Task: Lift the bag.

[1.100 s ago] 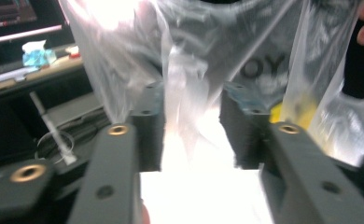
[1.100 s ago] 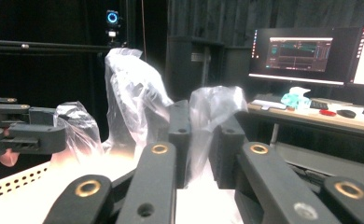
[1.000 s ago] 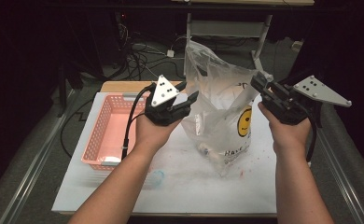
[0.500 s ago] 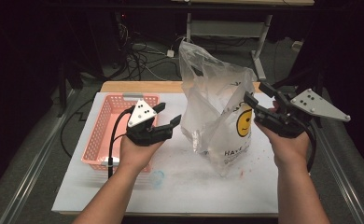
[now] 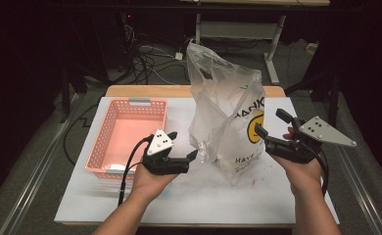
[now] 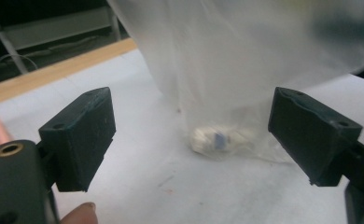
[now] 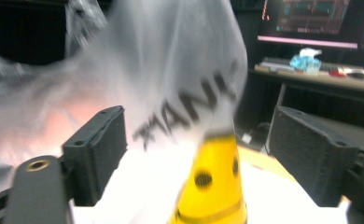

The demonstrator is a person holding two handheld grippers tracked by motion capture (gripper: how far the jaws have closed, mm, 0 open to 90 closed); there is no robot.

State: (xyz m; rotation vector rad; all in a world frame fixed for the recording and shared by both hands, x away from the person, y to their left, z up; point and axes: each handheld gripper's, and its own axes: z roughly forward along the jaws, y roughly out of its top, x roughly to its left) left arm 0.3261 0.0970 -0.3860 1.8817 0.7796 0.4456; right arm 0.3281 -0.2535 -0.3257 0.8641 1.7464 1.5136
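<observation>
In the high view, a clear plastic bag (image 5: 228, 112) printed with a yellow smiley face and dark lettering stood upright on the white tabletop (image 5: 189, 196), its crumpled top rising well above everything else. Through the film near the bag's base a small pale lump could be made out, too blurred to name. Left of the bag sat a pink plastic basket (image 5: 104, 142), with a small white item lying at its near end. The left tool (image 5: 184, 147) hung between the basket and the bag, its tips just short of the bag's lower left side; its jaws stood apart with nothing between them, having just been opening. The right tool (image 5: 272, 123) hovered at the bag's right side, beside the smiley face, jaws likewise apart and empty, also having just been opening.

In the left gripper view, the bag (image 6: 245, 56) stood ahead of the left tool (image 6: 192, 140), whose two black jaws were wide apart over bare tabletop. Inside the bag's bottom lay a small whitish wrapped object (image 6: 220, 139) with a blue mark.

In the right gripper view, the bag (image 7: 171, 84) loomed close ahead of the right tool (image 7: 196, 156), the yellow smiley face (image 7: 215, 182) showing in the gap between the spread jaws, which pressed on nothing.
</observation>
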